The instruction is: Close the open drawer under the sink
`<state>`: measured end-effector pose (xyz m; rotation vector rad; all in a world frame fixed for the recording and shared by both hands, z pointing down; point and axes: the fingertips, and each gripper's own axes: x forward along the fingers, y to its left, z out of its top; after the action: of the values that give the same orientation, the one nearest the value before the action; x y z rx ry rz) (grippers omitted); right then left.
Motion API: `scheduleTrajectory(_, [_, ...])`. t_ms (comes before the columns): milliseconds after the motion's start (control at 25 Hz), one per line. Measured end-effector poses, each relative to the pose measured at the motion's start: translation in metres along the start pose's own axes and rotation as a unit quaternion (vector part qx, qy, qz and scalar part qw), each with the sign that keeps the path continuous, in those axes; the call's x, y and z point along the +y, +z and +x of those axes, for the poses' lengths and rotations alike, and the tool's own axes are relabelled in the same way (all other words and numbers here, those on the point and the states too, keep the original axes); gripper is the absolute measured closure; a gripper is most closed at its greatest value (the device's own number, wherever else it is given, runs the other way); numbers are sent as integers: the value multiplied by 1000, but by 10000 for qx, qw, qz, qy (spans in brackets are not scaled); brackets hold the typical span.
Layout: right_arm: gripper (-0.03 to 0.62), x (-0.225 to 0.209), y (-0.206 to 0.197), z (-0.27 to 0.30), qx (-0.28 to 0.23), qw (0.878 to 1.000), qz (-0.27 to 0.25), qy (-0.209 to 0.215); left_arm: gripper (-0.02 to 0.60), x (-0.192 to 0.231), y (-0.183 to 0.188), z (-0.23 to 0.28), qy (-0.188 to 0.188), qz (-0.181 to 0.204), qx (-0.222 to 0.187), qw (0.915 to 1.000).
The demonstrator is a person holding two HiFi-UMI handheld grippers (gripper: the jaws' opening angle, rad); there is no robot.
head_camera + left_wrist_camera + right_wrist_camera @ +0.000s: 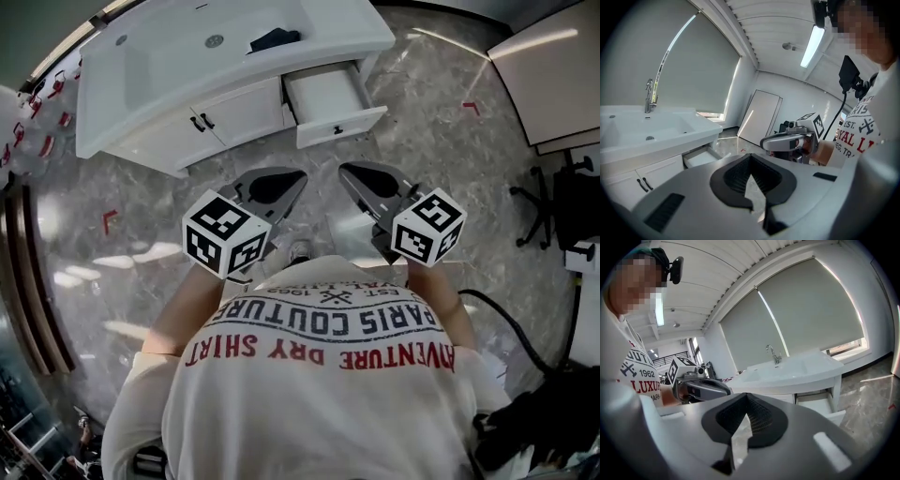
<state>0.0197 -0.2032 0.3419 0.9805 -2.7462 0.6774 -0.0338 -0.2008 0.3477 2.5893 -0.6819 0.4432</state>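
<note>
The white sink cabinet (187,70) stands ahead of me, and the drawer (333,103) under its right end is pulled out and looks empty. The same drawer (701,157) shows below the basin in the left gripper view and beside the cabinet leg in the right gripper view (820,404). My left gripper (292,180) and right gripper (349,172) hang side by side in front of my chest, well short of the drawer. Both are shut and hold nothing. The left gripper's jaws (751,178) and the right gripper's jaws (743,420) show only a thin slit.
Two cabinet doors with black handles (202,122) sit left of the drawer. A dark cloth (275,39) lies on the counter. An office chair (553,202) and a white table (548,66) stand at the right. Red tape marks (110,220) are on the marble floor.
</note>
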Motion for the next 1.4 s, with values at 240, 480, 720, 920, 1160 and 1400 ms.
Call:
scheduleTrajectory(240, [594,-28,44,31,-82,9997,-223,-21,581,49,39,7,214,-123,-250,9994])
scheduleTrajectory(480, [594,-39,48,43,-55,9996,-260,112,581,62,44,13,338,-198,-306,9988])
scheduleTrajectory(720, [594,-56,47,66,15,9991,-199,361,581,79,41,25,478,-347,-190,9981])
scheduleTrajectory(920, [594,-77,56,74,24,9991,-203,382,581,94,45,41,513,-433,-130,9977])
scheduleTrajectory(1160, [594,-116,35,83,221,9993,119,263,581,113,28,67,432,-660,152,9968])
scheduleTrajectory(1400, [594,-160,-18,100,636,9979,103,-76,581,141,4,89,452,-959,354,9937])
